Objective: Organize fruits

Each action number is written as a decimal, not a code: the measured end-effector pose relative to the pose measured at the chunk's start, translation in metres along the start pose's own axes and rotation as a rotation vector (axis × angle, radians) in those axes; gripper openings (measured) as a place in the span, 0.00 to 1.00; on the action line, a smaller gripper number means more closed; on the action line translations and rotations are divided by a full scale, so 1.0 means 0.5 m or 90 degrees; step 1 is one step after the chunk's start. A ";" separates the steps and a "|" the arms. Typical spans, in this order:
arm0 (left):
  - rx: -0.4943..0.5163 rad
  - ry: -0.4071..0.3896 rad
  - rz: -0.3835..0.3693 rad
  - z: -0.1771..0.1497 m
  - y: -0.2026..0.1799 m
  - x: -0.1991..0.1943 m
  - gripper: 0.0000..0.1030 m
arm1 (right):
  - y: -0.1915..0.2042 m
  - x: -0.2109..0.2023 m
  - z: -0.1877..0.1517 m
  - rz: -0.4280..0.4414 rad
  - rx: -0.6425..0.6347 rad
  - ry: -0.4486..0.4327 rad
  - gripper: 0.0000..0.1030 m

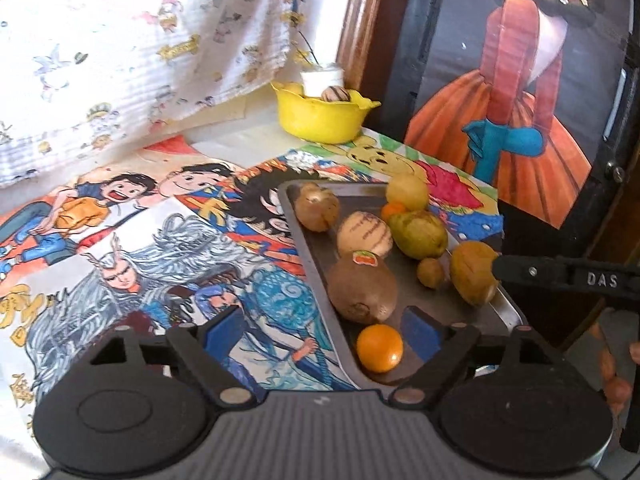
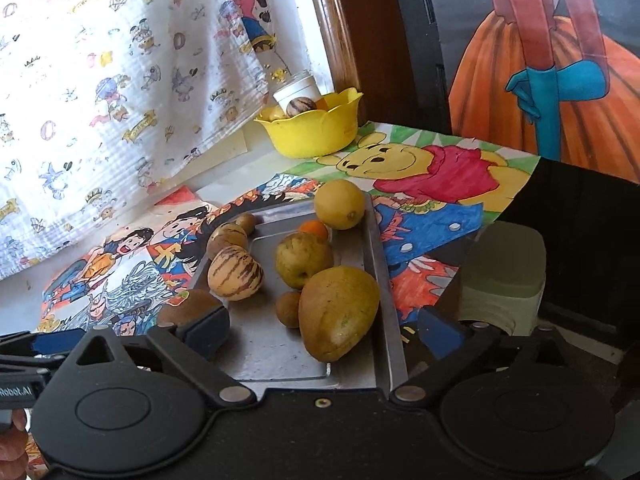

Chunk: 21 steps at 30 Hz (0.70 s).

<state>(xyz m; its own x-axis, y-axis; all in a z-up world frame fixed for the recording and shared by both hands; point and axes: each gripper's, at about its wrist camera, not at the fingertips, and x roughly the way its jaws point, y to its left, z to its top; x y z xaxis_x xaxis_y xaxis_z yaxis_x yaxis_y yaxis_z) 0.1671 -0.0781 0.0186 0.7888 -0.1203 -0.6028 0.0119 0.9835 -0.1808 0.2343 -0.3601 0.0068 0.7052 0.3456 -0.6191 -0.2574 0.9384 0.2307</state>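
Observation:
A metal tray [image 1: 508, 308] lies on the drawing-covered table and holds several fruits. My left gripper [image 1: 322, 332] is open over the tray's near corner. An orange [image 1: 379, 347] lies loose between its fingers, and a brown stickered fruit [image 1: 362, 288] sits just beyond. My right gripper [image 2: 323, 331] is open at the tray's [image 2: 380, 264] near end. A yellow-green mango [image 2: 338, 312] lies between its fingers, clear of both pads. A striped melon-like fruit [image 2: 235, 278], a green pear-like fruit [image 2: 302, 260] and a lemon [image 2: 340, 204] lie farther back.
A yellow bowl [image 2: 312, 128] with a striped fruit and a white cup stands at the back by the curtain [image 2: 100, 100]. A pale green container [image 2: 504, 276] sits right of the tray. A dark door with a poster [image 1: 520, 100] closes off the right side.

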 end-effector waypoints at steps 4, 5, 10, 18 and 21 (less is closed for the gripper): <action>-0.009 -0.019 0.015 0.001 0.008 -0.014 0.97 | 0.006 -0.017 -0.003 -0.004 0.001 -0.014 0.99; -0.011 -0.024 0.018 0.001 0.010 -0.018 0.97 | 0.008 -0.022 -0.003 -0.007 -0.001 -0.018 0.99; -0.019 -0.036 0.023 0.002 0.020 -0.030 0.99 | 0.027 -0.049 -0.011 -0.025 -0.028 -0.043 0.99; -0.021 -0.051 0.032 0.000 0.031 -0.047 1.00 | 0.063 -0.083 -0.017 -0.039 -0.052 -0.075 0.99; -0.016 -0.055 0.039 -0.004 0.035 -0.057 1.00 | 0.080 -0.096 -0.024 -0.043 -0.058 -0.088 0.99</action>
<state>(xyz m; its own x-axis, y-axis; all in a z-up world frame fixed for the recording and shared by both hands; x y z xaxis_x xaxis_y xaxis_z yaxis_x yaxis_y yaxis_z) 0.1436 -0.0577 0.0314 0.8378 -0.0463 -0.5440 -0.0528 0.9849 -0.1651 0.1819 -0.3390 0.0367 0.8057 0.2842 -0.5197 -0.2609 0.9580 0.1195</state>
